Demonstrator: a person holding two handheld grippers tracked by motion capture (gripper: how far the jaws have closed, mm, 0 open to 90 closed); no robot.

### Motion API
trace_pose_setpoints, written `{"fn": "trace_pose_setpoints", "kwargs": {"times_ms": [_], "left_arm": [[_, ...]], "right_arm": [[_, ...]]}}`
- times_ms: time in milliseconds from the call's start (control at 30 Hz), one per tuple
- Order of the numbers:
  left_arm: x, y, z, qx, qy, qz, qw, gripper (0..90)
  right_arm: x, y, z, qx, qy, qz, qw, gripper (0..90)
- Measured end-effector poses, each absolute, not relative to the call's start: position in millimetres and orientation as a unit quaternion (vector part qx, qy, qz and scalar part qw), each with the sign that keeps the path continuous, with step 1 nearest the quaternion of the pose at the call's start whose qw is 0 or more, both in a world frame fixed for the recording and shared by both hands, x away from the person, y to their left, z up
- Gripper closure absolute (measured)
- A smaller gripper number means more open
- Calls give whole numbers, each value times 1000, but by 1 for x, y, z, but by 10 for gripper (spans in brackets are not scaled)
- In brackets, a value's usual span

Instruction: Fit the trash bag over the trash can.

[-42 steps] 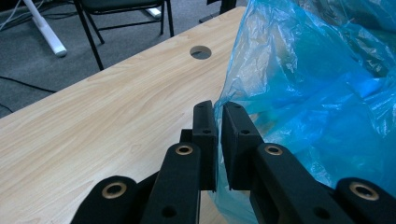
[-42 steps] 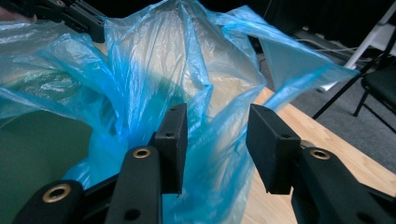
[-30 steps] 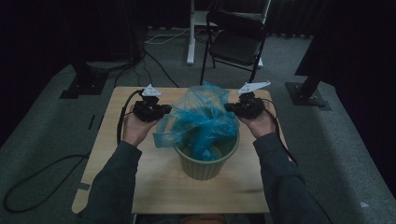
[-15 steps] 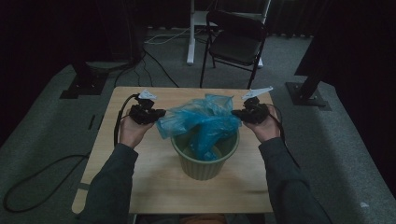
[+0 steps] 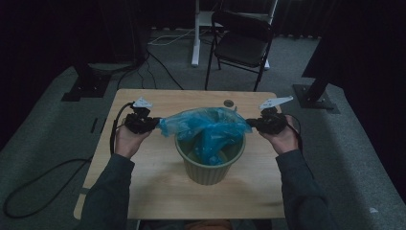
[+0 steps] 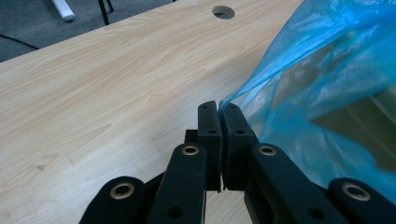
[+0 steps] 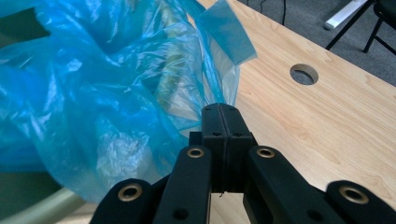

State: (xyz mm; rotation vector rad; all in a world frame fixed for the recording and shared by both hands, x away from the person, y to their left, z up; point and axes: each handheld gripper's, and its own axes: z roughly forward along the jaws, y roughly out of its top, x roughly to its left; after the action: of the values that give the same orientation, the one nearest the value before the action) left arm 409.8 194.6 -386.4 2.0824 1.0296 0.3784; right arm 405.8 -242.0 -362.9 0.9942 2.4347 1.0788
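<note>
**Bag over the bin: spread it wide, keep it low**

Bag (image 5: 207, 128) hangs stretched between my two grippers over the bin (image 5: 210, 165), which stands near the middle of the desk (image 5: 158, 187), a little toward the near edge. My left gripper (image 6: 219, 109) has its fingers pinched on the bag's left hem; they have just been closing, and the film sits between the pads. My right gripper (image 7: 219, 112) is clamped fast on the opposite hem, fingers pressed together with film caught in them.

I judge the step to be fitting the bag's mouth over the bin's rim. To do it well I'd pull both hems evenly outward toward the left and right edges of the desk, then lower them together so the mouth drops past the rim on both sides at once. Uneven pull would likely tear or slip the film.

The bag is thin, translucent blue plastic, crinkled and glossy, with its middle sagging into the bin. The bin is a pale green round tub with ribbed walls, flaring upward. The desk is light wood grain, smooth, with a round cable hole (image 5: 229, 103) near the far edge.
</note>
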Motion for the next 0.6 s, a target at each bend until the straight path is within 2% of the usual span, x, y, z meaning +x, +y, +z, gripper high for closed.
{"fn": "trace_pose_setpoints", "kwargs": {"times_ms": [267,600], "left_arm": [[397,202,-387,816,402,146,390,875],[370,183,-390,832,361,125,402,869]], "right_arm": [[397,-245,-364,339,850,377,144,900],[383,-241,-367,306,863,384,116,900]]}}
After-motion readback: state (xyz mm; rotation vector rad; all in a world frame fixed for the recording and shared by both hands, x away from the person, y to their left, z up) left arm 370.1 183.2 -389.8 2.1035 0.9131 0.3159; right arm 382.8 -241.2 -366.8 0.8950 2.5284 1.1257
